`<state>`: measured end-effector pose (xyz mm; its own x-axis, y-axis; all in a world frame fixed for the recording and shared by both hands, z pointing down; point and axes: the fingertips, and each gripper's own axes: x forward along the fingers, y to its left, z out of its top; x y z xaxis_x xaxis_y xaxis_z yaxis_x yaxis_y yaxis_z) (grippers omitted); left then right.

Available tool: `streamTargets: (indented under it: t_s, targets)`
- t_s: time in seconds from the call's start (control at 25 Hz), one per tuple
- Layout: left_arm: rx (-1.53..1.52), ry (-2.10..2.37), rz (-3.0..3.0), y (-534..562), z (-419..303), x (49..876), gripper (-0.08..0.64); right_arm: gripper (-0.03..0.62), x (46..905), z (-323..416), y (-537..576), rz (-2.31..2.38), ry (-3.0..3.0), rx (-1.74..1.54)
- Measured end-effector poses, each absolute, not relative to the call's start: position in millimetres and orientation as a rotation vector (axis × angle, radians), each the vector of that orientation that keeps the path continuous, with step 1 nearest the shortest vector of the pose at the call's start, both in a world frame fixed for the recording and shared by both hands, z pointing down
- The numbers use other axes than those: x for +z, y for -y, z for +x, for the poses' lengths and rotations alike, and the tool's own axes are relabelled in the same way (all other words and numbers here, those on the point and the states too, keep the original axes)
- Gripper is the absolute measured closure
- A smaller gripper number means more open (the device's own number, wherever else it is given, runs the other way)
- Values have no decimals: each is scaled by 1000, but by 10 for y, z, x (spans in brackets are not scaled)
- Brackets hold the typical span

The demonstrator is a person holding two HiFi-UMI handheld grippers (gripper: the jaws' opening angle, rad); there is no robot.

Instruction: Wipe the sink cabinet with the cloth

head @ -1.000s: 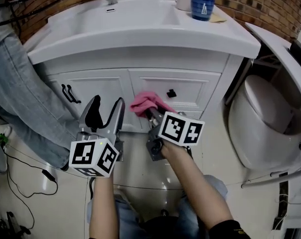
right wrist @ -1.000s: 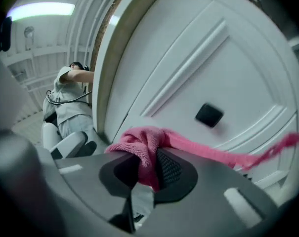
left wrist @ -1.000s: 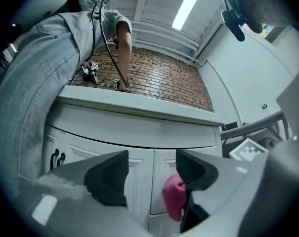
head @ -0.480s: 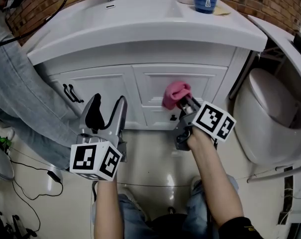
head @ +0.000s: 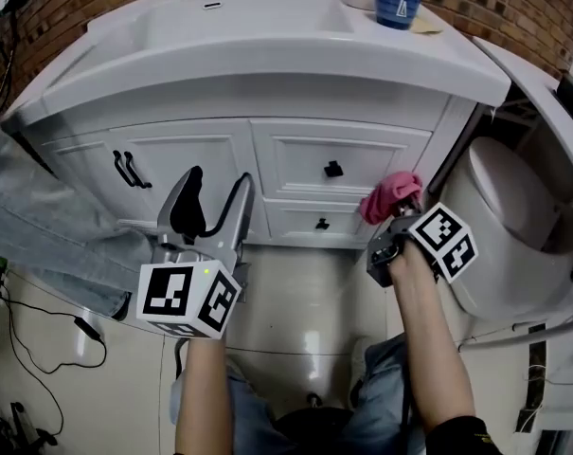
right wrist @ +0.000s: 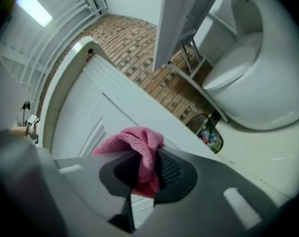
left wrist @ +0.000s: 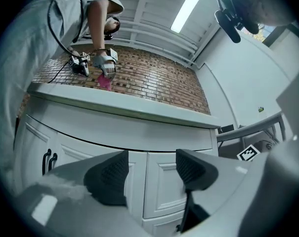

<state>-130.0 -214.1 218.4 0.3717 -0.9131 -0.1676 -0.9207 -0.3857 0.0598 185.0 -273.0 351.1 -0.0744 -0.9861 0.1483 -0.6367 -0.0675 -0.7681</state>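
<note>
The right tongs (head: 398, 214) are pinching a bunched pink cloth (head: 390, 194), right of centre in the head view. They are holding it at the right-hand edge of the white sink cabinet (head: 295, 159), just beside the toilet (head: 499, 207). Gripped as a wad, the cloth is giving a padded face to press on the panel, though I cannot tell whether it is touching. The left tongs (head: 215, 190), lower left, are hovering spread and empty before the doors, likely parked clear of the wiping path.

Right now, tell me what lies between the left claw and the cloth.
In the head view, only the cabinet's two white drawer fronts and their black knobs lie between the left claw and the cloth.
</note>
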Motion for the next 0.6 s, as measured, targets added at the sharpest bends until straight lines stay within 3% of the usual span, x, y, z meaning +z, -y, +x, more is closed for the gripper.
streamTargets:
  t_s: [0.16,0.32,0.6]
  targets:
    - [268,-1725,-2548,2114,-1313,2167,261,540,3764,594,2845,-1359,-2150,-1201]
    - [215,-1738,-2540,2097,-1316,2234,261,541,3797,-667,2823,-828,-2441,-1207]
    - [231,-1763,-2528,2089,-1384,2193,261,543,3999,-517,3056,-879,-2123,-1373]
